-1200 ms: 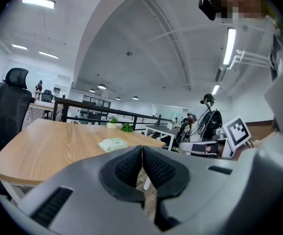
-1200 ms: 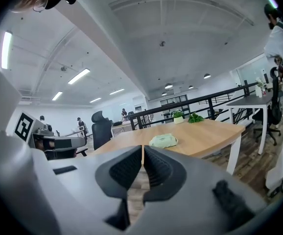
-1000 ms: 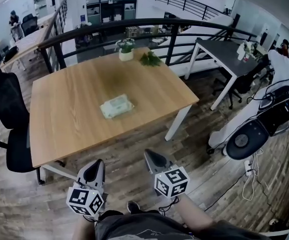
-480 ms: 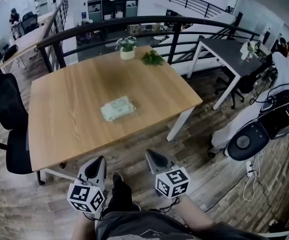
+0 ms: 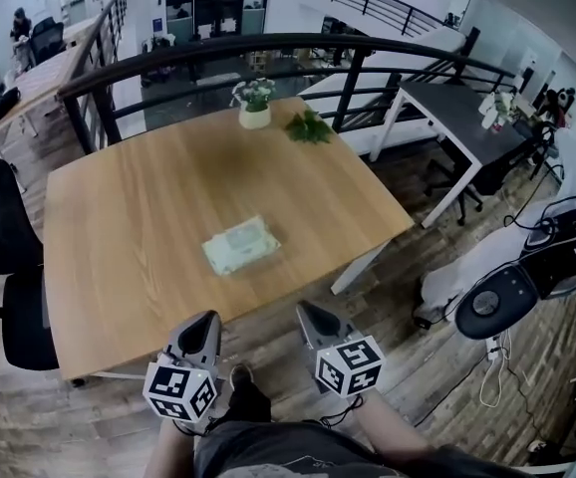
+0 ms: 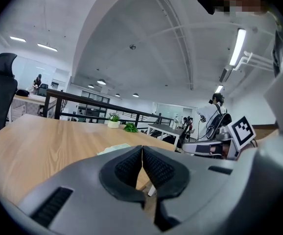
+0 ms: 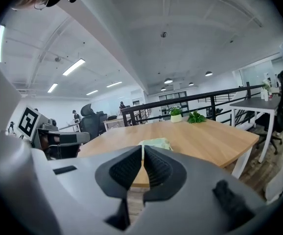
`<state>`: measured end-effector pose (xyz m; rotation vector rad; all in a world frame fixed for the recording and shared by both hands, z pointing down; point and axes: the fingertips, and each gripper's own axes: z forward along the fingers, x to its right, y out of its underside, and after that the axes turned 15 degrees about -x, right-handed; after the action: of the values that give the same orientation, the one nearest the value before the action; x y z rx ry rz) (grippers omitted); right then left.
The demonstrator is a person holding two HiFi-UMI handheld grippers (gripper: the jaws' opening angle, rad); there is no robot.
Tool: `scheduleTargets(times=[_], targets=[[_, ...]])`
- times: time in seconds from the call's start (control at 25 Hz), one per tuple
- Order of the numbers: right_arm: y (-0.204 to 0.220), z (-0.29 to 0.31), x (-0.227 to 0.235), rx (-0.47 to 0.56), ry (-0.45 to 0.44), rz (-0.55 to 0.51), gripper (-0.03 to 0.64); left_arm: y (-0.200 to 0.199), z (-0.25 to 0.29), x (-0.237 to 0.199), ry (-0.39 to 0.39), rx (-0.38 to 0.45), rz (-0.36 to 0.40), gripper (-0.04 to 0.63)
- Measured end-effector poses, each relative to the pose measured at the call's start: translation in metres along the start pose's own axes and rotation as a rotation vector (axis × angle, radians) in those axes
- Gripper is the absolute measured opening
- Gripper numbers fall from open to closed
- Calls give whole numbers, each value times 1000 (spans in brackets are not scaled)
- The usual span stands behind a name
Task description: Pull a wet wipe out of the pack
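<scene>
Head view: we see the wet wipe pack (image 5: 240, 245) lying flat on the wooden worktop (image 5: 119, 217), somewhat nearer the near edge than the far one and well in from every side. Bare wood surrounds it all round.

At the far edge stand a small potted plant (image 5: 254, 117) and a green sprig (image 5: 310, 127), both well apart from the pack. Beyond that edge runs a black railing (image 5: 268, 46). A black office chair (image 5: 9, 267) stands by the left side, and a dark desk (image 5: 457, 108) lies past the right corner.

We hold the left claw (image 5: 206, 322) and right claw (image 5: 305, 312) just short of the near edge, over the wooden floor (image 5: 268, 312), both pointing toward the pack. In the gripper views the pads of each claw meet, and each claw is empty.
</scene>
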<state>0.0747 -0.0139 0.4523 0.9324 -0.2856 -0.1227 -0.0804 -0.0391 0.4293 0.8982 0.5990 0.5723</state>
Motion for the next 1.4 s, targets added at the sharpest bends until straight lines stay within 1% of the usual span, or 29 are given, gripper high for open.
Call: scheduleTargets(times=[0.2, 0.4, 0.56, 0.72, 0.84, 1.0, 1.16, 1.28, 1.4], targets=[[-30, 46, 25, -25, 80, 17, 28, -23, 40, -38, 7, -30, 21, 14], [-53, 84, 36, -43, 86, 24, 28, -32, 76, -70, 33, -83, 15, 14], [-65, 112, 44, -64, 96, 26, 28, -30, 106, -90, 56, -132, -16, 14], [-78, 132, 51, -71, 110, 21, 28, -23, 135, -102, 81, -205, -14, 14], [-79, 145, 59, -82, 109, 10, 28, -16, 156, -105, 89, -240, -13, 14], [-78, 157, 67, -102, 95, -4, 28, -8, 170, -108, 84, -262, -36, 14], [-85, 176, 80, -114, 60, -33, 28, -9, 181, -113, 52, -267, -50, 14], [-84, 191, 90, -142, 11, -61, 28, -14, 186, -116, 9, -263, -72, 14], [-80, 204, 92, -187, -60, -106, 28, -14, 187, -117, -50, -258, -127, 14]])
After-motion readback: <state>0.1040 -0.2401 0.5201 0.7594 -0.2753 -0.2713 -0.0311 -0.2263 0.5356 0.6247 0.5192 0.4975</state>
